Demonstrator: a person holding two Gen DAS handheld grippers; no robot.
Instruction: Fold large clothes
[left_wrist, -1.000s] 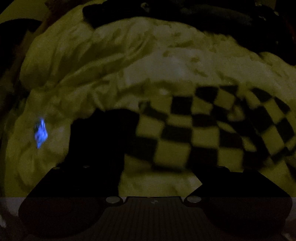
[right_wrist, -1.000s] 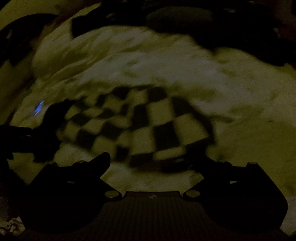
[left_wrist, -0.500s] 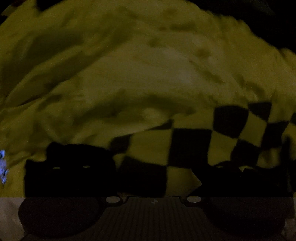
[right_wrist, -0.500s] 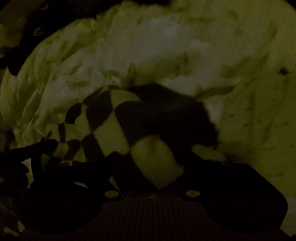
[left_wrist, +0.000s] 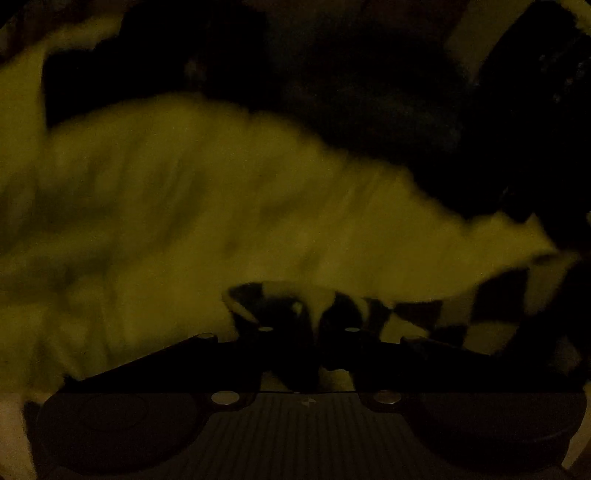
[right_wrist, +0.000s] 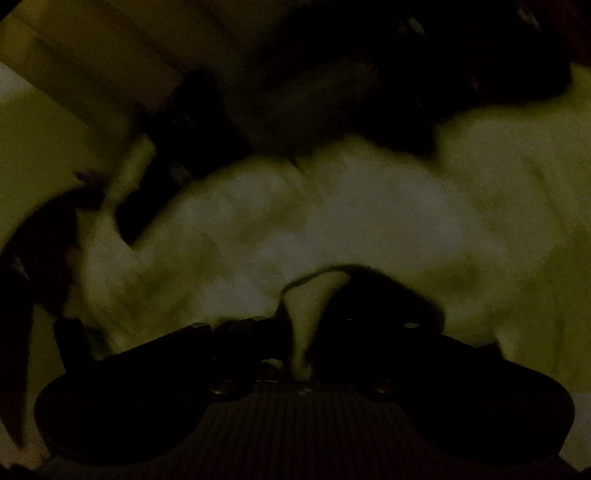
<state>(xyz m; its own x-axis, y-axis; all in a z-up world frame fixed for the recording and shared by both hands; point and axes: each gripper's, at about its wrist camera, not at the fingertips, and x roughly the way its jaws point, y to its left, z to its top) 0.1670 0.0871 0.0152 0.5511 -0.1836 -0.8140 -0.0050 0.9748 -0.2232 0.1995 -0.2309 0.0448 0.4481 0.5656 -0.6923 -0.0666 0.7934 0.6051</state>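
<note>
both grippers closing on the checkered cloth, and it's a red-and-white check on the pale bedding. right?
Not quite: the check is black and pale, not red. The left wrist view shows the dark and light squares of the checkered cloth between the closing jaws of the left gripper. The right gripper is also closing on cloth, over the pale bedding.

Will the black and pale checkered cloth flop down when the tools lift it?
Probably yes. The black and pale checkered cloth bunches softly where the left tool is closing on it, so it looks floppy. It likely drapes and sags, unlikely to slip out once pinched.
</note>
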